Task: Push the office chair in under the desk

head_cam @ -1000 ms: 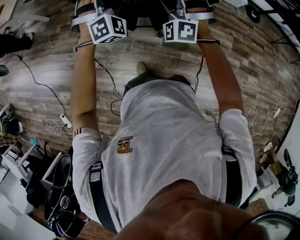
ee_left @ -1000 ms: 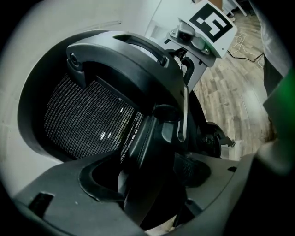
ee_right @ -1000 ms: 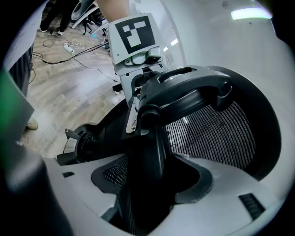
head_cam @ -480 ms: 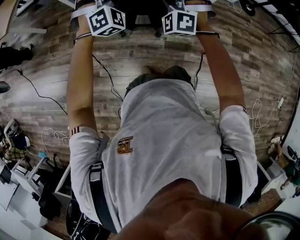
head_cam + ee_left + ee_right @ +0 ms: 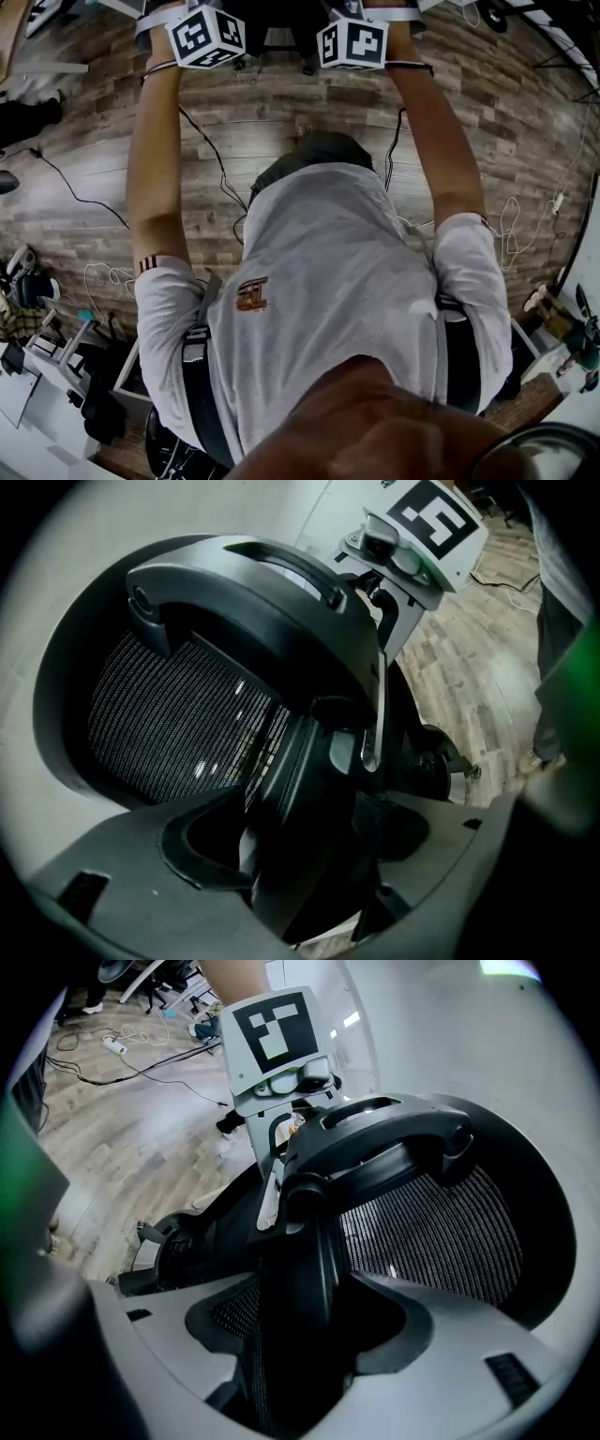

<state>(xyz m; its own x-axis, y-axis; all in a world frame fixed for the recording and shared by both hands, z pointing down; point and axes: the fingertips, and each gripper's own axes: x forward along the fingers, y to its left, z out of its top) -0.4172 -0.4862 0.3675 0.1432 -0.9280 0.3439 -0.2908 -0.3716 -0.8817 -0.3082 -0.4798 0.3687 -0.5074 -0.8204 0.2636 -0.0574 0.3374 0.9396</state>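
Observation:
The black office chair fills both gripper views, with its mesh back and curved top frame. My left gripper is shut on the chair back's black frame bar, which runs between its grey jaws. My right gripper is clamped on the same frame from the other side. Each gripper view also shows the other gripper's marker cube. In the head view both cubes sit at the top edge with my arms stretched forward. The chair is only a dark shape there. No desk is clearly seen.
The wood floor carries loose cables. Bags and boxes crowd the lower left, and small items lie at the right edge. My foot shows ahead of my body. A pale surface lies behind the chair back.
I have stepped forward. Both grippers and the chair have moved towards the top of the head view, and the floor clutter has slid back towards me.

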